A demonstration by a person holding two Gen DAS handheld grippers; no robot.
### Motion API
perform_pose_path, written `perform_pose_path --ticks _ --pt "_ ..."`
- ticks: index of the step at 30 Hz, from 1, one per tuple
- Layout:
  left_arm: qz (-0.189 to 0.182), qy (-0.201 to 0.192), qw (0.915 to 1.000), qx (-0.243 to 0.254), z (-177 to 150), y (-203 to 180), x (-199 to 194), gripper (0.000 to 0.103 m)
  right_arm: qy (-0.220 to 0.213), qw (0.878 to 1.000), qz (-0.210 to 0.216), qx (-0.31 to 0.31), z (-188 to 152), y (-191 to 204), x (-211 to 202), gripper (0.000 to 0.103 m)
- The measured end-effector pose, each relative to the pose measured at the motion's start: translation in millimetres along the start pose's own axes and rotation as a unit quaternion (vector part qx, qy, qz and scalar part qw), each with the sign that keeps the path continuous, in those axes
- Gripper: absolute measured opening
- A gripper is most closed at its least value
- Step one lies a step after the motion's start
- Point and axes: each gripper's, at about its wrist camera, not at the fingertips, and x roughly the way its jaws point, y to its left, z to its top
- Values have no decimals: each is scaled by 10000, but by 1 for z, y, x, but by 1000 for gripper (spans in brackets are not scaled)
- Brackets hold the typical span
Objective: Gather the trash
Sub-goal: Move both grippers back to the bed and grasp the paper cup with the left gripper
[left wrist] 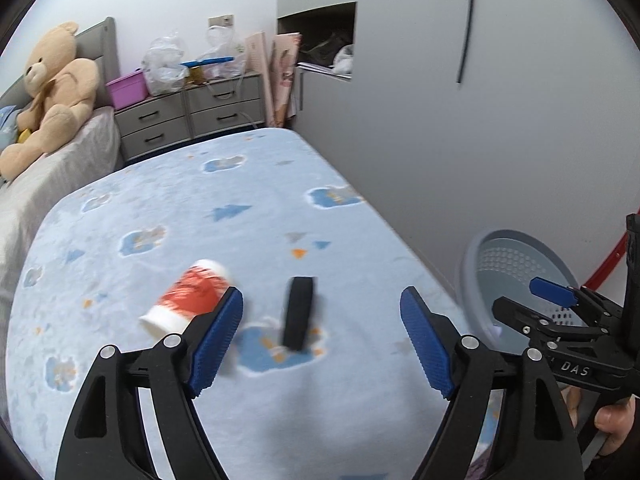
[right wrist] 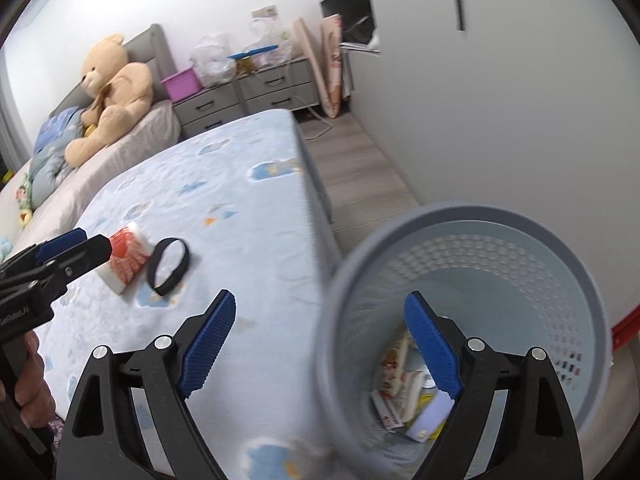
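The bed (left wrist: 248, 216), under a pale blue sheet printed with clouds, takes up most of both views. Beside the bed's right edge stands a grey perforated basket (right wrist: 532, 264) on the floor, with wrappers and a yellow and white packet (right wrist: 424, 412) at its bottom. At the head of the bed a tan teddy bear (left wrist: 52, 92) sits against the headboard, and a grey chest of drawers (left wrist: 192, 114) stands past the bed's far corner. On the bed near its foot lies a red and white paper cup (left wrist: 188, 300) on its side, with a black band (right wrist: 168, 266) just beside it on the basket side. The left gripper (left wrist: 322, 344) hangs over the bed, jaws spread wide and empty, the band seen between them. The right gripper (right wrist: 320, 346) is spread wide too, empty, over the basket's rim at the bed's edge.
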Motion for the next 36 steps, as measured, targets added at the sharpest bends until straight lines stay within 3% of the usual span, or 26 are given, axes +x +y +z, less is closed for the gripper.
perform_pose_path --ticks 10,14,36 --pt "373 479 9970 -471 1 85 21 78 143 9989 386 -211 4 58 22 85" --pt "238 737 9955 -552 3 104 39 78 186 9988 378 -265 4 70 28 85" --pt "72 1411 9898 -154 5 107 99 77 472 9966 648 -185 8 92 56 85"
